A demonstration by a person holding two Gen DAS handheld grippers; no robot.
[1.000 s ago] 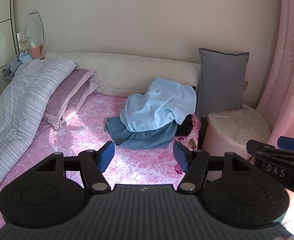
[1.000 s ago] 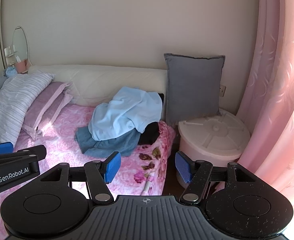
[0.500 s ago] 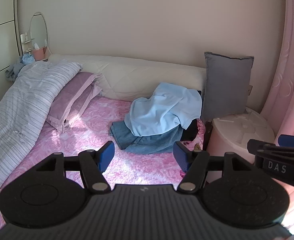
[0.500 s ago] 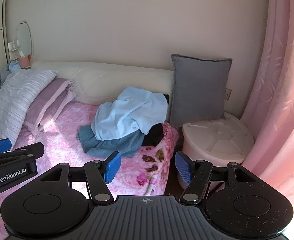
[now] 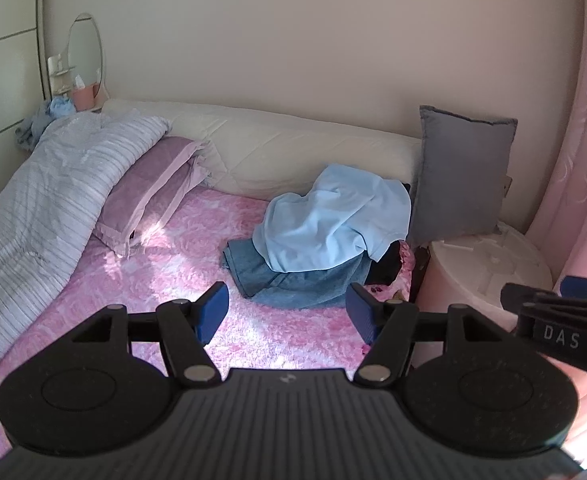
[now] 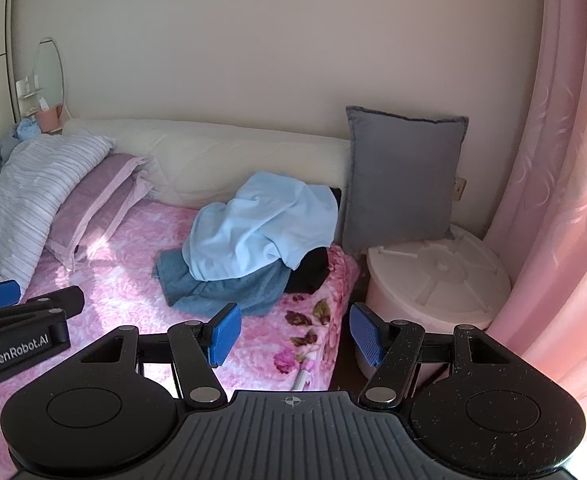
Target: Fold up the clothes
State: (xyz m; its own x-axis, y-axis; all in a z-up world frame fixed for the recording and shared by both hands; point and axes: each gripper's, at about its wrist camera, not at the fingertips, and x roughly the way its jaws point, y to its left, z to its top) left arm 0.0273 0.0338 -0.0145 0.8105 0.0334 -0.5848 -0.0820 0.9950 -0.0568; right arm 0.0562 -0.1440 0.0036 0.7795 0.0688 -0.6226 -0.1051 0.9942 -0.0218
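A pile of clothes lies at the far right of the pink bed: a light blue garment (image 5: 333, 216) (image 6: 261, 224) on top, a denim-blue one (image 5: 293, 280) (image 6: 221, 288) under it, and a black one (image 5: 385, 268) (image 6: 309, 272) at the right. My left gripper (image 5: 287, 314) stands open with nothing between its blue pads, short of the pile. Over the bed's right edge my right gripper (image 6: 291, 334) is open and empty too. Each gripper shows at the edge of the other's view.
A striped duvet (image 5: 41, 200) and a purple pillow (image 5: 153, 188) lie at the left. A cream headboard cushion (image 5: 293, 160) runs along the wall. A grey cushion (image 5: 461, 176) leans above a round white tub (image 6: 437, 276). Pink curtains (image 6: 565, 160) hang at the right.
Both views have shifted slightly, so the clothes pile sits a little further right and lower in frame. Both grippers stay open and empty.
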